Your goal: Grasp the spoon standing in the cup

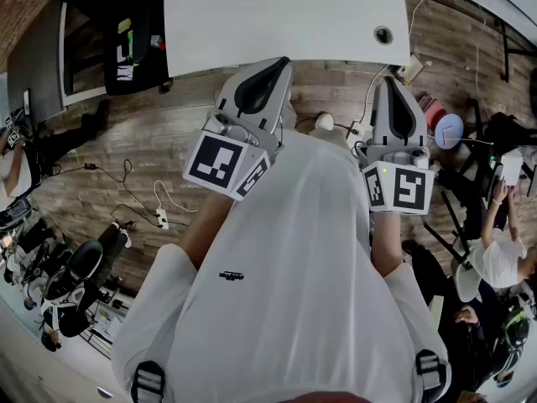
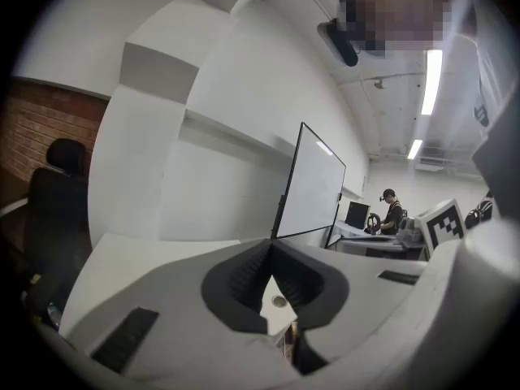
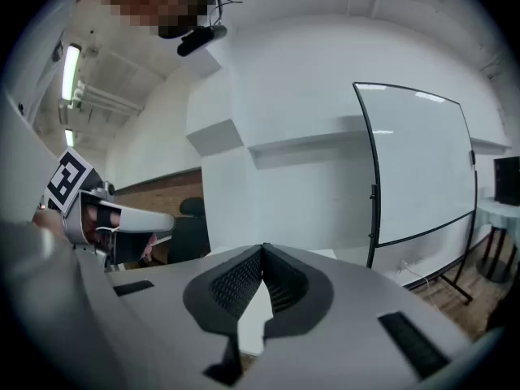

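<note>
Head view shows the left gripper (image 1: 284,61) and right gripper (image 1: 391,81) held over the wooden floor (image 1: 168,141), both aimed at the near edge of the white desk (image 1: 277,15). Left gripper view shows its jaws together, empty. Right gripper view shows the same, with a whiteboard (image 3: 422,161) beyond. No view shows the spoon or cup.
</note>
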A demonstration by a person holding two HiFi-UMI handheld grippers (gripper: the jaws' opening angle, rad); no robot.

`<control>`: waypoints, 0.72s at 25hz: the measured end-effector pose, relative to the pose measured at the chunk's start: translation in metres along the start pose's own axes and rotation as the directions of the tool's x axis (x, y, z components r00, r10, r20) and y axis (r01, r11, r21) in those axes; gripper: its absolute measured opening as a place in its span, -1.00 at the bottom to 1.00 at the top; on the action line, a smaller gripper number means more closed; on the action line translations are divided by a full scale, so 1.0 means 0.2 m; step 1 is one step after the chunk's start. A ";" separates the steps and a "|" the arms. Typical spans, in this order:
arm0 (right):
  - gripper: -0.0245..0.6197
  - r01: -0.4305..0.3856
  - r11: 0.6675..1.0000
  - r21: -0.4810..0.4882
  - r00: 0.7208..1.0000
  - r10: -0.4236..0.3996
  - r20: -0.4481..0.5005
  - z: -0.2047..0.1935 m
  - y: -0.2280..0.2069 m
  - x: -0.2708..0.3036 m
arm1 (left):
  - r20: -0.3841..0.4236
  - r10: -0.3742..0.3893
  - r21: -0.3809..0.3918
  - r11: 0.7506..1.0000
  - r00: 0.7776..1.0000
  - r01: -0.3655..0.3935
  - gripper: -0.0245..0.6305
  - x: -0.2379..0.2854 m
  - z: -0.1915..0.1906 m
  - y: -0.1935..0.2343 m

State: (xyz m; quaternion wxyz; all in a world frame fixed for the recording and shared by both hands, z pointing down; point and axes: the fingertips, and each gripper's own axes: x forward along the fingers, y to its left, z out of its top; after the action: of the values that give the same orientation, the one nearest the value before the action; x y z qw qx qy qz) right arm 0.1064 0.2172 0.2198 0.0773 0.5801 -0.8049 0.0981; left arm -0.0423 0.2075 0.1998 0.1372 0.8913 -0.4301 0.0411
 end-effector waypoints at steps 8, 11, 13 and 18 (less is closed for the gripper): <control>-0.91 0.092 0.995 -0.025 0.996 -0.093 -0.012 0.09 0.14 0.21 | 0.010 -0.086 -0.030 0.996 0.996 0.086 -0.97 0.00 0.07 0.29; -0.91 0.134 0.991 -0.028 0.991 -0.135 -0.024 0.09 0.10 0.26 | 0.005 -0.119 -0.033 0.992 0.993 0.119 -0.97 0.08 0.07 0.34; -0.91 0.151 0.988 -0.019 0.988 -0.152 -0.036 0.07 0.09 0.30 | -0.002 -0.136 -0.036 0.990 0.991 0.136 -0.97 0.11 0.06 0.37; -0.91 0.143 0.990 0.005 0.989 -0.143 -0.041 0.10 0.07 0.41 | -0.014 -0.156 -0.060 0.986 0.988 0.154 -0.97 0.20 0.07 0.43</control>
State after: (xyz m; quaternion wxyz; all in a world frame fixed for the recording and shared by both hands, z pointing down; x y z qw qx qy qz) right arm 0.0677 0.1411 0.2182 0.0980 0.6345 -0.7592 0.1070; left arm -0.0850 0.1224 0.2117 0.1701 0.9172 -0.3593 0.0259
